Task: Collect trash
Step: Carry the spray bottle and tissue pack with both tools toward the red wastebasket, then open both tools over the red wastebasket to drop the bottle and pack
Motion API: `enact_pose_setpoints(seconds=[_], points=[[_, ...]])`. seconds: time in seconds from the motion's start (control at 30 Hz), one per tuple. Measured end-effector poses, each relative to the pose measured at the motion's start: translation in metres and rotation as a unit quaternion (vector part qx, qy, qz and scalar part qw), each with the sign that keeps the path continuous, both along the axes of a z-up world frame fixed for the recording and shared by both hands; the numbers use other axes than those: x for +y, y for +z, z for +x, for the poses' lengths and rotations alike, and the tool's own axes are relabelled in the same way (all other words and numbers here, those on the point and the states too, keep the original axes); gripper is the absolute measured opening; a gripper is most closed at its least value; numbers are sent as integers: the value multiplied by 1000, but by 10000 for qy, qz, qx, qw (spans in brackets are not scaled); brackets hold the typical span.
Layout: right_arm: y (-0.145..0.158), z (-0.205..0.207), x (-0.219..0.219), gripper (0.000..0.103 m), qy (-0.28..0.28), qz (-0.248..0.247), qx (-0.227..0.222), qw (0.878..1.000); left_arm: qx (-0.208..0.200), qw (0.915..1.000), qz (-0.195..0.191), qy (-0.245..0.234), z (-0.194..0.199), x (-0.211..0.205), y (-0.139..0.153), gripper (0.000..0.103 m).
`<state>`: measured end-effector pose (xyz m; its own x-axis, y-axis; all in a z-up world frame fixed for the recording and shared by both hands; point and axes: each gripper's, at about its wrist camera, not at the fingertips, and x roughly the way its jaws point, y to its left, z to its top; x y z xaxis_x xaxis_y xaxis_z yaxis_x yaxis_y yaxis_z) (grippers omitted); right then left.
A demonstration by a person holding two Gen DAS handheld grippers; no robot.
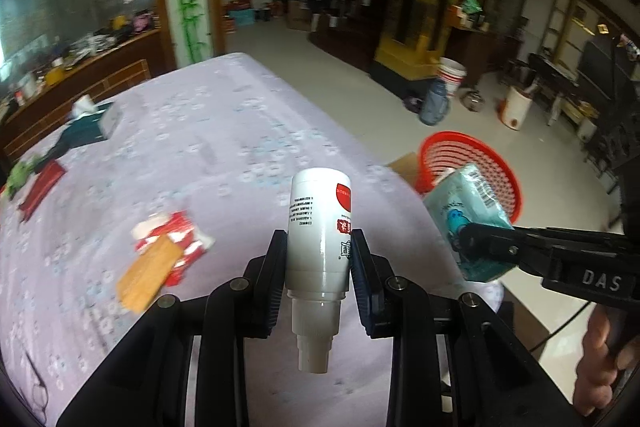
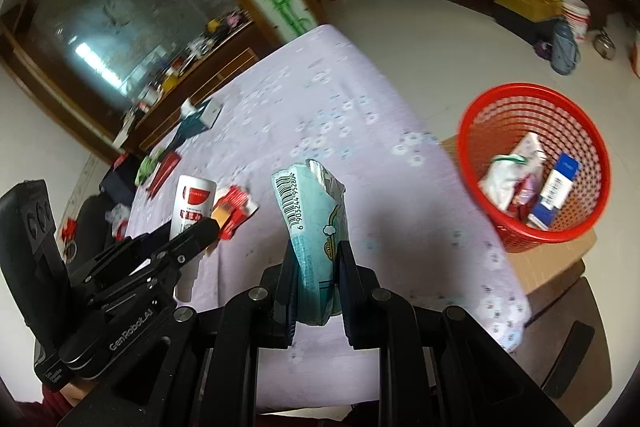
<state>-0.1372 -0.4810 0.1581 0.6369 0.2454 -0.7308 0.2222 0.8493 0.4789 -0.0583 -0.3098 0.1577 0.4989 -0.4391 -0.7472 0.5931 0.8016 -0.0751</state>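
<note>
The left gripper (image 1: 319, 259) is clamped on a white plastic bottle (image 1: 320, 227), its two fingers pressing the lower body from either side. The bottle hangs neck down, its narrow nozzle pointing toward the camera, above the near edge of the table. It looks rigid, smooth and probably light; the glossy wall could slip, so a hold across the wide body, as here, seems safer than one on the thin neck.

The right gripper (image 2: 318, 271) is closed on a pale teal tissue packet (image 2: 312, 227), gripped at its lower end. The packet is soft and crinkly, torn open at the top, and bends slightly above the fingers. It likely weighs almost nothing and squashes under pressure, so it needs a pinch well into its body.

Both items are held over the table (image 1: 240, 131), which is covered in a lilac cloth with small pale flowers. A torn red and white wrapper (image 1: 176, 239) lies on the cloth beside the bottle. Just off the table's right side stands a red mesh basket (image 2: 592, 195) on a cardboard box, already holding several pieces of trash.

Beyond lie a pale tiled floor, dark wooden furniture, buckets and a cluttered counter.
</note>
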Motion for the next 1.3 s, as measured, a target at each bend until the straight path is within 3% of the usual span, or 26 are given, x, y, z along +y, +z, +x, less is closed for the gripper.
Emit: enact_pose_setpoints(seconds=[0.3,0.57,0.9,0.93,1.03,1.3], points=[[8,-23,-71,19,-820,137,-124,9965,458,9956,-275,-767,6,-68,3,29],[9,-34,-142,19,-1536,126,-140,9879,645,9880,-223,-1389,6,-149,-5,29],[-2,-17,-200,22,-1874,144,19,9822,680,9842,-152,-1628,20,-232,-19,29],[-2,-14,-203,23,-1894,57,46,9819,672,9848,-145,-1595,22,-236,-20,29],[-6,-8,-212,38,-1916,-74,136,9813,776,9849,-167,-1536,29,-238,-23,30],[-6,-9,-203,42,-1778,-78,138,9839,633,9902,-108,-1241,30,-200,-21,45]])
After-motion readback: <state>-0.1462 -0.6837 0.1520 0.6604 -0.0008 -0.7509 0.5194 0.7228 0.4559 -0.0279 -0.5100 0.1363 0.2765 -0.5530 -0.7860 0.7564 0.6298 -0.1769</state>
